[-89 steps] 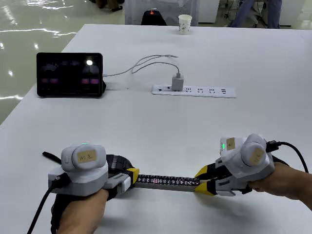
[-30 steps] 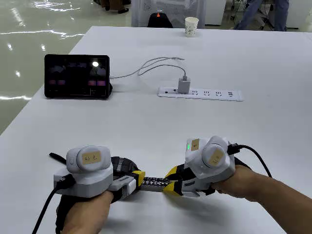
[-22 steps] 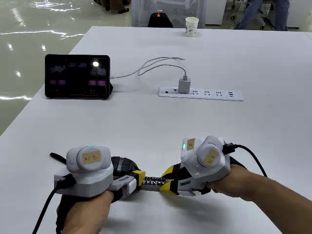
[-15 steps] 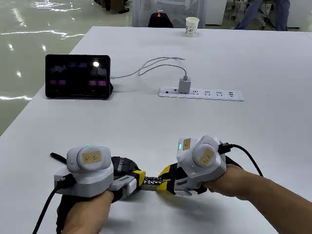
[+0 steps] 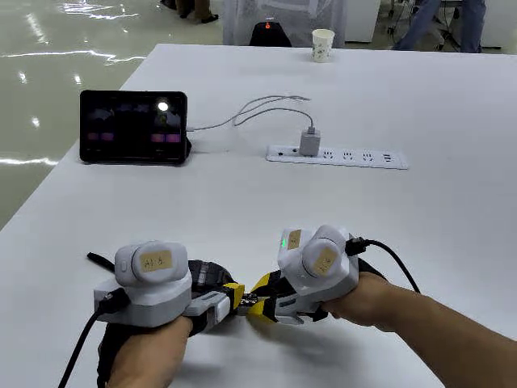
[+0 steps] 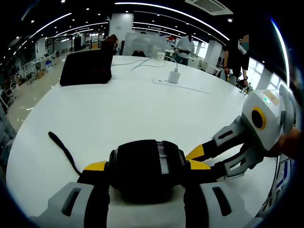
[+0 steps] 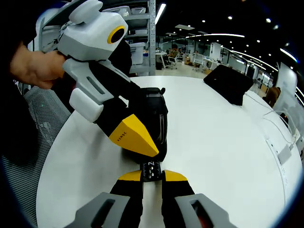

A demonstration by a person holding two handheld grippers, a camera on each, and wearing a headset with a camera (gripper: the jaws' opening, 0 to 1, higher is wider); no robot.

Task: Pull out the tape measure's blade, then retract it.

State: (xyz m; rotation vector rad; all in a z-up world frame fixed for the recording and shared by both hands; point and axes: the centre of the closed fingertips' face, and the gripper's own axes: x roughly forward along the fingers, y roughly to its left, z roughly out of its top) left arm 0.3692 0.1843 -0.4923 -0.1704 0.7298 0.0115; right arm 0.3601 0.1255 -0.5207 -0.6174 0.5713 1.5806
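Note:
A black tape measure (image 5: pixel 203 277) lies on the white table (image 5: pixel 266 210), its case held between the yellow fingers of my left gripper (image 5: pixel 228 296), which is shut on it. In the left gripper view the case (image 6: pixel 146 165) sits between those fingers (image 6: pixel 94 166). A short stub of blade (image 7: pixel 151 170) sticks out of the case (image 7: pixel 153 118). My right gripper (image 7: pixel 152 176) is shut on the blade's end, close against the case. In the head view the right gripper (image 5: pixel 257 301) nearly touches the left one. A black wrist strap (image 6: pixel 61 147) trails from the case.
A dark tablet (image 5: pixel 133 127) stands at the back left, cabled to a charger (image 5: pixel 309 142) in a white power strip (image 5: pixel 338 157). A paper cup (image 5: pixel 322 44) sits at the far edge. People stand beyond the table.
My right gripper has moved left toward the case with the blade's end, so the exposed blade has shrunk from a long strip to a short stub. The left gripper has held still.

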